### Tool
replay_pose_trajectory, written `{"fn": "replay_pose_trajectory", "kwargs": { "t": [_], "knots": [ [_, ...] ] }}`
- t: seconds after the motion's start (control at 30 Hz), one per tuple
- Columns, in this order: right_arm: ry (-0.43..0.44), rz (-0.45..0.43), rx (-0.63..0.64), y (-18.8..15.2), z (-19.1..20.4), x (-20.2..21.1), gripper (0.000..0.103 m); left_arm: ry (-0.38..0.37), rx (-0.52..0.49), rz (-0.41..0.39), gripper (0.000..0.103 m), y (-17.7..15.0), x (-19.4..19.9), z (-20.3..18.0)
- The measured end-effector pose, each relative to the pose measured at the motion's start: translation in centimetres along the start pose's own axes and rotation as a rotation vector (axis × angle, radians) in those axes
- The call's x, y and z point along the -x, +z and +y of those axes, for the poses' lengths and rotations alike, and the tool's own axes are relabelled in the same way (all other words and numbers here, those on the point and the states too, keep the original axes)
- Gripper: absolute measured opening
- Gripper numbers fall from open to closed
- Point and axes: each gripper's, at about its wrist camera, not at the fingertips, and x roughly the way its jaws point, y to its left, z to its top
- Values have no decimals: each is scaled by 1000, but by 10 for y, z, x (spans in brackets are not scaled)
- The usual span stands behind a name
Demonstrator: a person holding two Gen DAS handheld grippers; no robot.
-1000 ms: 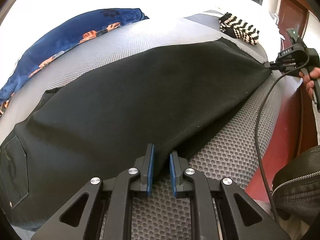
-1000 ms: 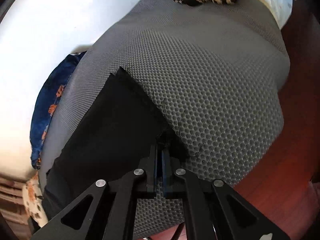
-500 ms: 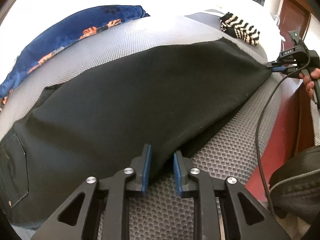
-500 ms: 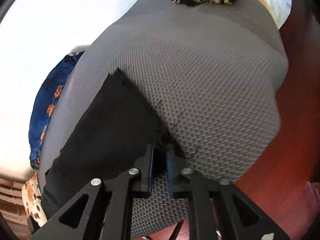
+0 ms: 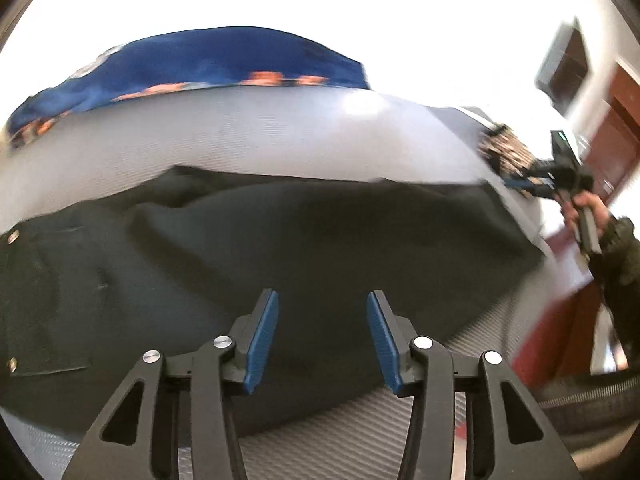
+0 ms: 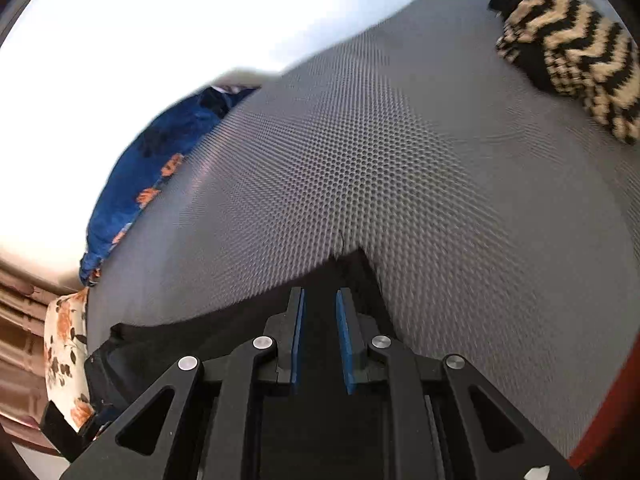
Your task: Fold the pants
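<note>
Left tool (image 5: pixel 322 340) hangs over the near edge of the black pants (image 5: pixel 304 248), its jaws opening, with the blue pads (image 5: pixel 262 340) standing well apart. No fold of cloth is pinched between them; the fabric lies flat below the gap. The pants are spread across a grey honeycomb-textured mat (image 5: pixel 280 136) on the bed, with a back pocket (image 5: pixel 44 300) and its rivets showing at the left of the left wrist view and the leg end reaching to the right.

At that far right end the right tool (image 5: pixel 524 184) is seen from the side, gripped by the person's hand (image 5: pixel 588 208) in a dark sleeve (image 5: pixel 618 248). Much of this view is blurred.

In the right wrist view the right tool (image 6: pixel 319 340) has its pads set a narrow way apart. A pointed corner of the pants (image 6: pixel 352 264) lies just beyond the fingertips, and dark cloth shows beneath the gap, but the pads do not press on it.

A blue blanket with orange prints (image 5: pixel 208 68) lies along the far side of the mat. A black-and-cream zigzag knit (image 6: pixel 568 52) sits at the mat's far right corner, well apart from the pants. A floral cloth (image 6: pixel 64 344) shows at the left edge of the right wrist view.
</note>
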Motion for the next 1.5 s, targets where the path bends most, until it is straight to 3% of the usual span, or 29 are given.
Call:
{"fn": "replay_pose_trajectory", "kwargs": {
  "t": [0.2, 0.57, 0.67, 0.77, 0.93, 1.13, 1.2, 1.3, 1.33, 1.43, 1.5],
  "knots": [
    [-25, 60, 1, 22, -10, -36, 16, 103, 125, 0, 48, 6, -6, 39],
    [26, 110, 62, 27, -6, -56, 16, 137, 150, 26, 48, 10, -25, 49],
    [23, 112, 90, 26, -4, -56, 9, 149, 144, 29, 48, 8, -26, 48],
    [8, 78, 107, 22, -1, -49, 4, 160, 144, 30, 48, 9, -28, 49],
    [-92, -116, 152, 12, 18, -9, 0, 176, 132, 15, 48, 10, -29, 47],
    [-171, -140, 111, 8, 11, -14, 0, 177, 132, 2, 48, 9, -30, 48],
    [-253, -135, 99, 10, 3, -27, 0, 185, 128, 4, 48, 9, -32, 49],
    [-212, -114, 21, 10, -20, -34, 0, 190, 136, 2, 48, 6, -31, 53],
    [-225, -132, 9, 8, -22, -31, 8, 189, 140, -3, 48, 6, -30, 54],
    [-155, -126, -62, 1, -32, -16, 9, 186, 139, -12, 48, 6, -27, 56],
    [-158, -129, -58, -8, -33, 2, 9, 182, 125, -13, 48, 4, -25, 53]
  ]
}}
